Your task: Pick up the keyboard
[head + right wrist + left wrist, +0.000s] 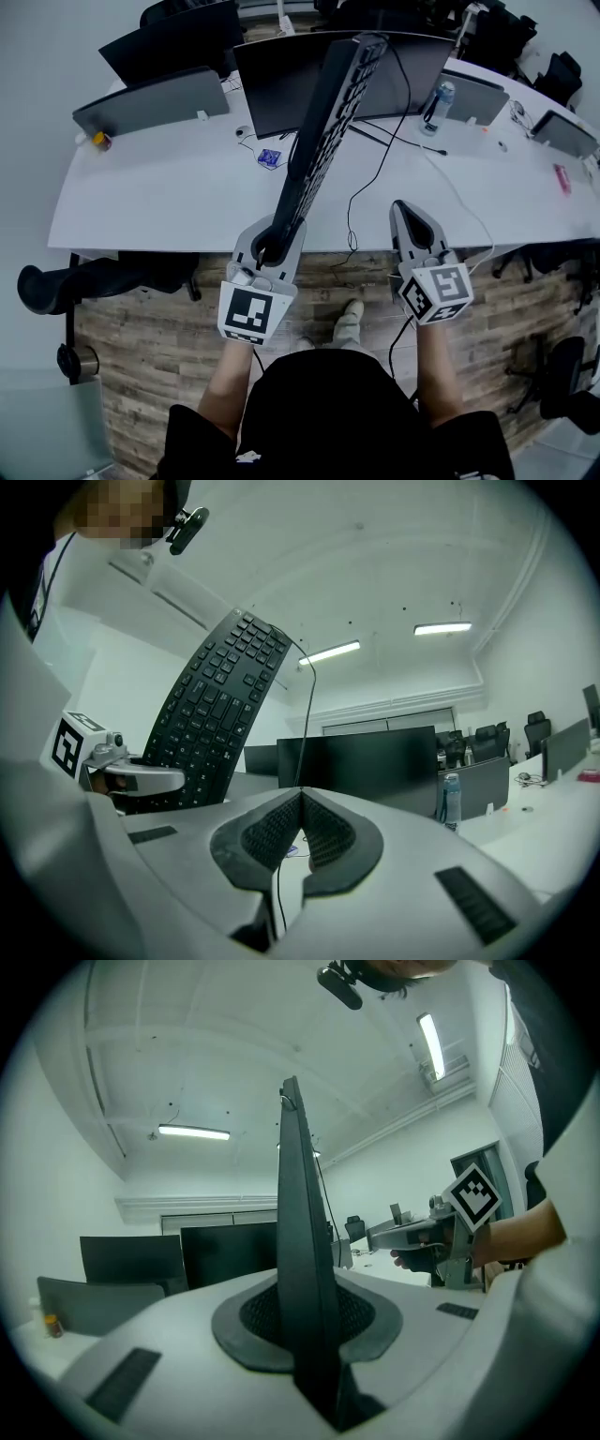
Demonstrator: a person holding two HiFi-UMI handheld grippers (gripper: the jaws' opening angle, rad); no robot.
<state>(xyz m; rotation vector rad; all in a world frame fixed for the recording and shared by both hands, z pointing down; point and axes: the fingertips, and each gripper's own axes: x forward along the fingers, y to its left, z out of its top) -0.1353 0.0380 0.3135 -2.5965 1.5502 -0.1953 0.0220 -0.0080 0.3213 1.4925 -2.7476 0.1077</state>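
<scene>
A black keyboard (323,131) is off the desk, tilted on its long edge, its far end up near the monitors. My left gripper (267,246) is shut on its near end; in the left gripper view the keyboard (305,1269) stands as a thin dark slab pinched between the pads. The right gripper view shows its keys (220,714) at the left. Its cable (354,202) hangs down to the desk. My right gripper (405,208) is level beside it at the right, shut and empty, its pads meeting (300,799).
A curved white desk (169,187) carries dark monitors (281,75), a water bottle (439,103) and a small blue item (269,157). An office chair (56,281) stands at the near left on the wood floor. The person's shoe (349,319) is below the desk edge.
</scene>
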